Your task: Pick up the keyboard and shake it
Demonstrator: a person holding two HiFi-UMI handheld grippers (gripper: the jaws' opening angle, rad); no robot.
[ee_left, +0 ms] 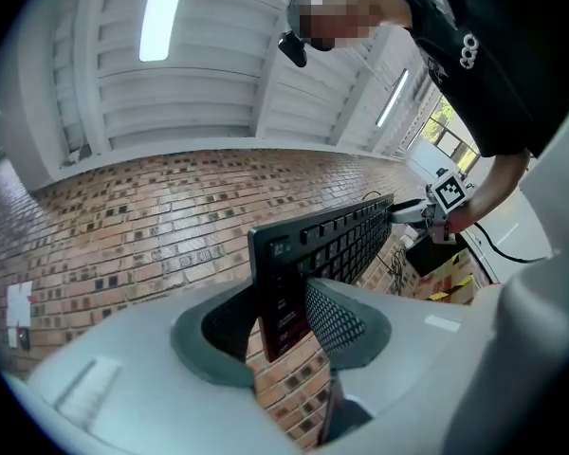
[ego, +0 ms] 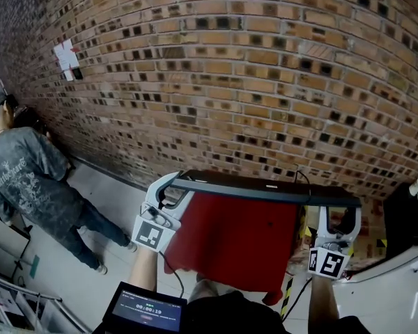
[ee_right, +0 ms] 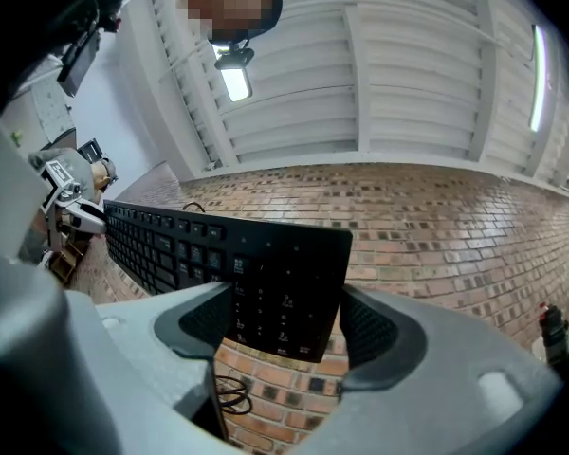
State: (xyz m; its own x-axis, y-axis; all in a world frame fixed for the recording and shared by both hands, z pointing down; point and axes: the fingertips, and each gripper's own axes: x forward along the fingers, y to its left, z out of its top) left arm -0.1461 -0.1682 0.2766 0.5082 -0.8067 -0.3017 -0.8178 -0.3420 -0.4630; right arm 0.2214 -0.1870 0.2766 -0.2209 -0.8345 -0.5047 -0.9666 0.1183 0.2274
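The left claw (ee_left: 284,313) squeezes one end of the keyboard (ego: 265,188). The right claw (ee_right: 284,325) squeezes the other end. The keyboard is up in the air over the red table (ego: 230,252) and stretches from claw to claw, so both should shake together.

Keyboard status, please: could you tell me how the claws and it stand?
Left claw shut on keyboard, right claw shut on its other end. Keyboard up over red table. Nothing in the way.
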